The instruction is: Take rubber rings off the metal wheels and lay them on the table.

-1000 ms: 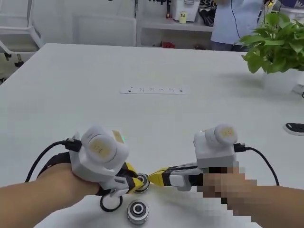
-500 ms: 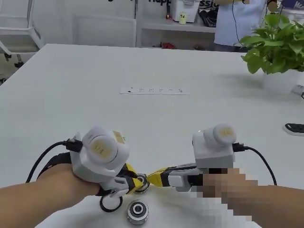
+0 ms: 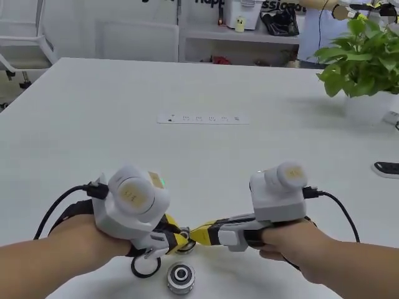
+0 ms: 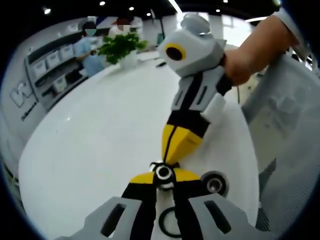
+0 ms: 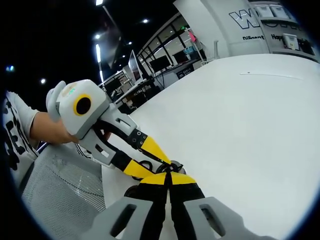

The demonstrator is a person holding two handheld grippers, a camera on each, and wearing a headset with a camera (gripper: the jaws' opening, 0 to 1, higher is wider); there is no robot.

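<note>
Seemingly, left tool (image 3: 176,239) grips one wheel (image 4: 163,172); another wheel (image 3: 181,275), one ring (image 3: 144,266).

A large white table (image 3: 206,81) stands in a bright room, with a white power strip (image 3: 202,118) lying on it and a green potted plant (image 3: 358,59) at its far right corner, while a shelf (image 3: 243,32) runs along the white back wall (image 3: 124,15) and small ceiling lights (image 5: 97,52) shine above.

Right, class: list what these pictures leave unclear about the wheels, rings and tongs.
Wheel: ring on or off? Left tongs and right tongs cover its rim.
What the right tongs pinch: hidden between them, right gripper view.
Ring on the table: partly behind the left tongs, head view.
Strip: print too small, head view.
</note>
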